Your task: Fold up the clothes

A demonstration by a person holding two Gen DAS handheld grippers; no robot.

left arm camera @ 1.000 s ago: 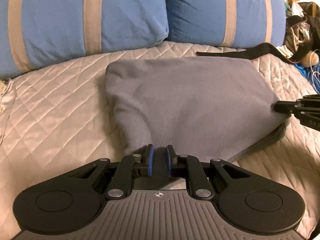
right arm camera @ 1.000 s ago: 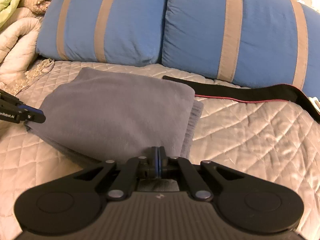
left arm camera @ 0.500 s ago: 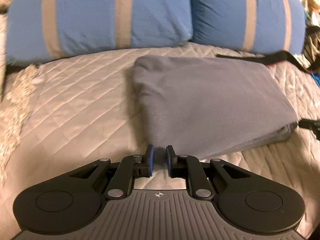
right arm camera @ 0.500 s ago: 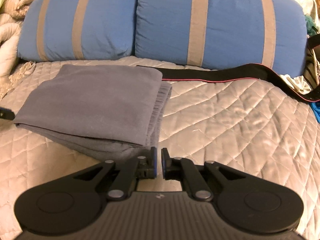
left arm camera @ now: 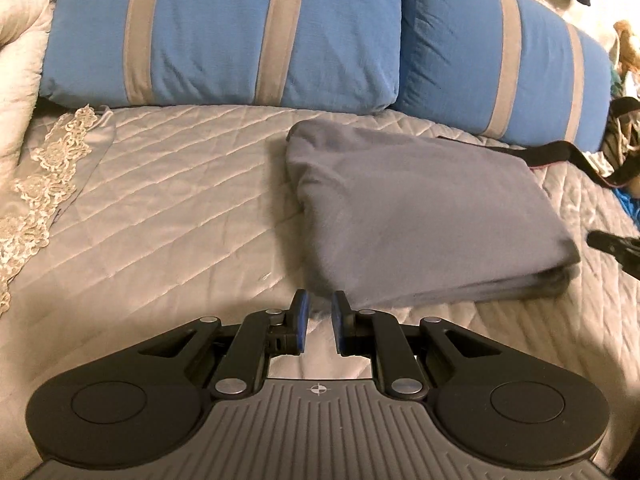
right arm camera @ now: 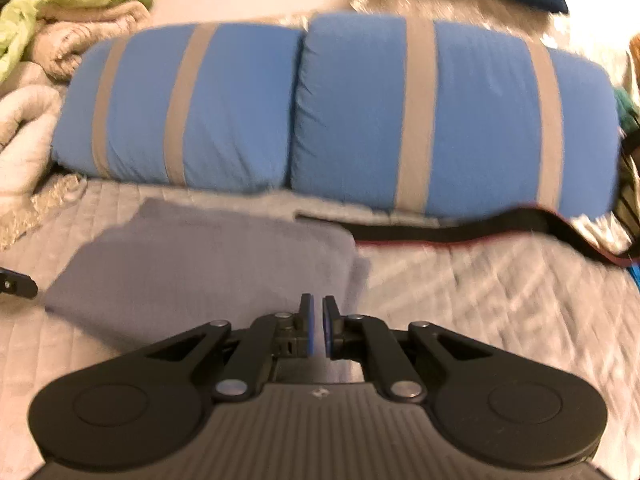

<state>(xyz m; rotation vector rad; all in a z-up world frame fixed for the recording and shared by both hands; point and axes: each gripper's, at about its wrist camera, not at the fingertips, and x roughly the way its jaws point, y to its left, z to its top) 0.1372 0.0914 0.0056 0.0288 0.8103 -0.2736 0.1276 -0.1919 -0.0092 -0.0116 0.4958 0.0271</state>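
Observation:
A grey garment (left arm camera: 416, 216) lies folded into a thick rectangle on the quilted bed (left arm camera: 168, 220). It also shows in the right wrist view (right arm camera: 208, 256). My left gripper (left arm camera: 319, 312) is open and empty, just off the garment's near left corner. My right gripper (right arm camera: 319, 312) is open by a narrow gap and empty, over the garment's near right edge. The right gripper's tip shows at the far right of the left wrist view (left arm camera: 612, 244). The left gripper's tip shows at the left edge of the right wrist view (right arm camera: 16, 282).
Two blue pillows with tan stripes (left arm camera: 224, 36) (right arm camera: 448, 116) lean at the head of the bed. A black strap (right arm camera: 460, 232) lies behind the garment. Lace-edged bedding (left arm camera: 36, 184) and rolled blankets (right arm camera: 36, 52) sit at the left. Clutter sits at the right edge (left arm camera: 624, 128).
Both grippers have let go of the grey garment and pulled back. The garment now lies flat and folded. The right wrist view has lifted and is blurred with motion.

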